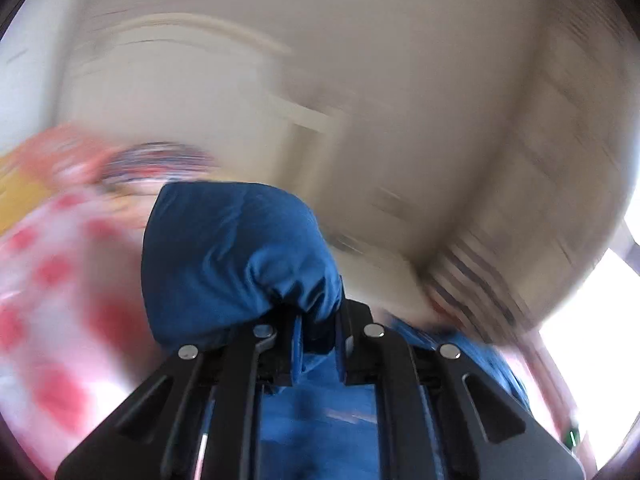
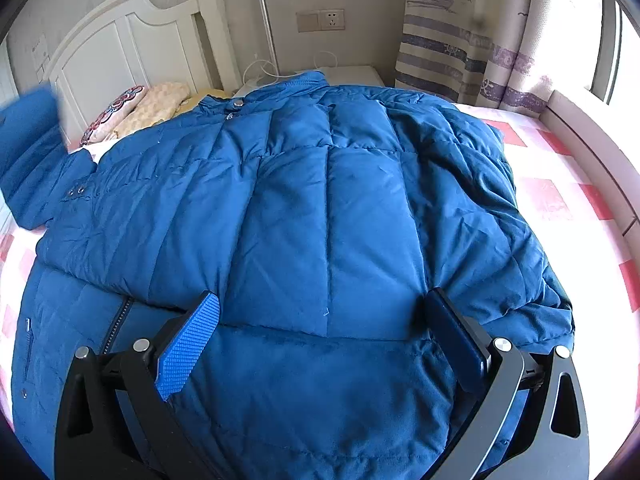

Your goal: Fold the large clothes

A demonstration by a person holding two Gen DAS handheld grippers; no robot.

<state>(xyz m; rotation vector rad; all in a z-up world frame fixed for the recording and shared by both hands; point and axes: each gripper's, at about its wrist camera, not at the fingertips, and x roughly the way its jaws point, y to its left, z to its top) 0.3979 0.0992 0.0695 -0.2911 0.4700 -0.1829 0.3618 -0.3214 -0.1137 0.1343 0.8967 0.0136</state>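
A large blue padded jacket (image 2: 320, 184) lies spread on the bed, collar toward the headboard, its right side folded in over the body. My right gripper (image 2: 320, 320) is open above the jacket's lower hem, jaws wide apart, holding nothing. My left gripper (image 1: 318, 344) is shut on a bunched part of the blue jacket (image 1: 240, 256), lifted in the air; that view is motion-blurred. In the right wrist view the lifted sleeve (image 2: 28, 152) rises at the far left.
The bed has a pink and white checked sheet (image 2: 560, 200) and a white headboard (image 2: 120, 48). Pillows (image 2: 152, 104) lie near the headboard. A white nightstand (image 2: 352, 74) and striped curtain (image 2: 460, 52) stand behind. A window ledge (image 2: 592, 148) runs along the right.
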